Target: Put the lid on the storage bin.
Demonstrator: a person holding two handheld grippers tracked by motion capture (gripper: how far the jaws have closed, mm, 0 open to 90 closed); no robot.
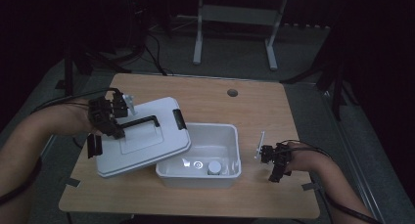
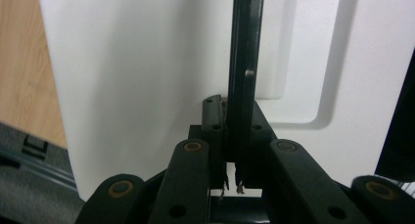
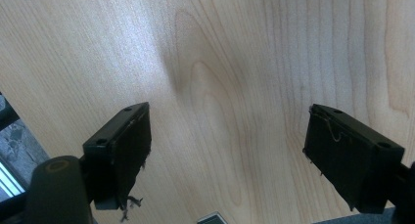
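A white box lid (image 1: 147, 145) with a black carry handle (image 1: 144, 121) and black end latches hangs tilted over the left of the table, its right edge over the left rim of an open white box (image 1: 234, 136). My left gripper (image 1: 120, 128) is shut on the handle's left end. In the left gripper view the handle (image 2: 243, 72) runs straight up between the closed jaws of the left gripper (image 2: 234, 131), with the lid (image 2: 142, 87) behind it. My right gripper (image 1: 275, 165) hovers open to the right of the box. Bare wood lies between the spread jaws of the right gripper (image 3: 225, 150).
Inside the box lie a small round white object (image 1: 214, 168) and another small item (image 1: 198, 164). The wooden table (image 1: 254, 106) has a round cable hole (image 1: 232, 93) at the back. A metal frame stand (image 1: 235, 18) and dark tripods stand on the floor beyond.
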